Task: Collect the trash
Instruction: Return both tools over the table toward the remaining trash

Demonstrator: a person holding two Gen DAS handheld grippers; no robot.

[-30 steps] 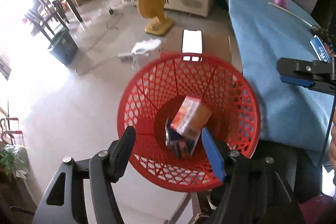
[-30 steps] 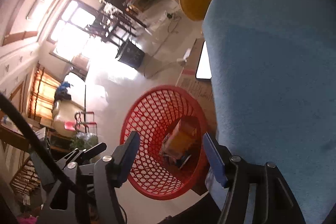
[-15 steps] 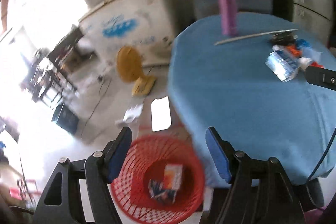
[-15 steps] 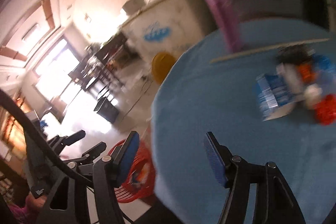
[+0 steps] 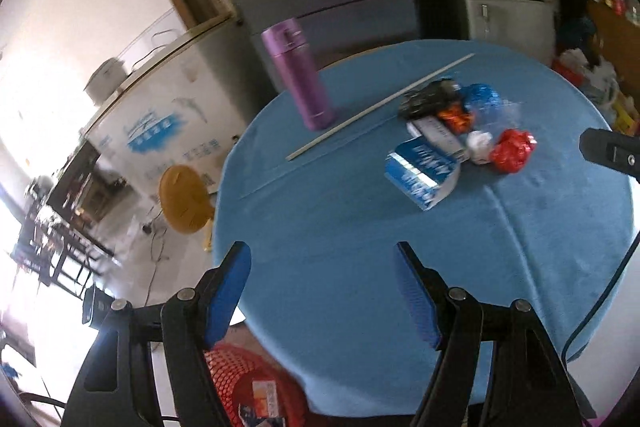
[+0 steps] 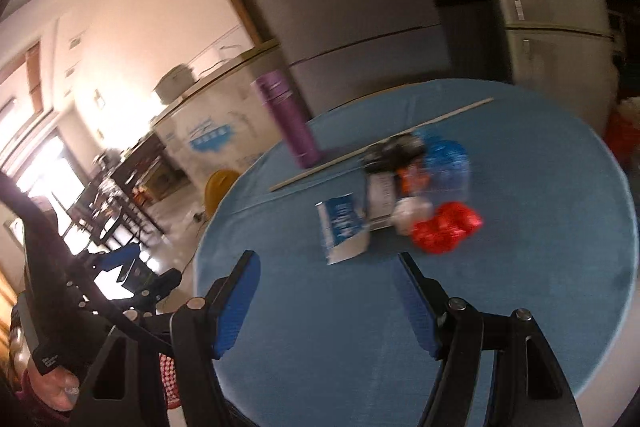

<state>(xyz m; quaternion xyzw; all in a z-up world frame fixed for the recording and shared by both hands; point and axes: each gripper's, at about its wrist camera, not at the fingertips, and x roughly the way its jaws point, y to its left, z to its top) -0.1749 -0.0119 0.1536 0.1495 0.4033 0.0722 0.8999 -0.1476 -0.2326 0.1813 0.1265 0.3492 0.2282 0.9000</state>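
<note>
Left gripper (image 5: pixel 322 291) and right gripper (image 6: pixel 326 293): jaws apart, both empty; right's have just been opening. Trash pile (image 5: pixel 460 135) sits mid-table on the blue cloth (image 5: pixel 340 227). Blue-white carton (image 5: pixel 420 175) lies flat, long axis diagonal, open end toward the near-right edge. Red basket (image 5: pixel 248 391) is on the floor below the table edge.

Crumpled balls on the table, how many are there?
3, all in the trash pile: a blue ball at the far side, a white ball in the middle, a red ball at the right end. Smaller ones could be hidden under the pile.
</note>
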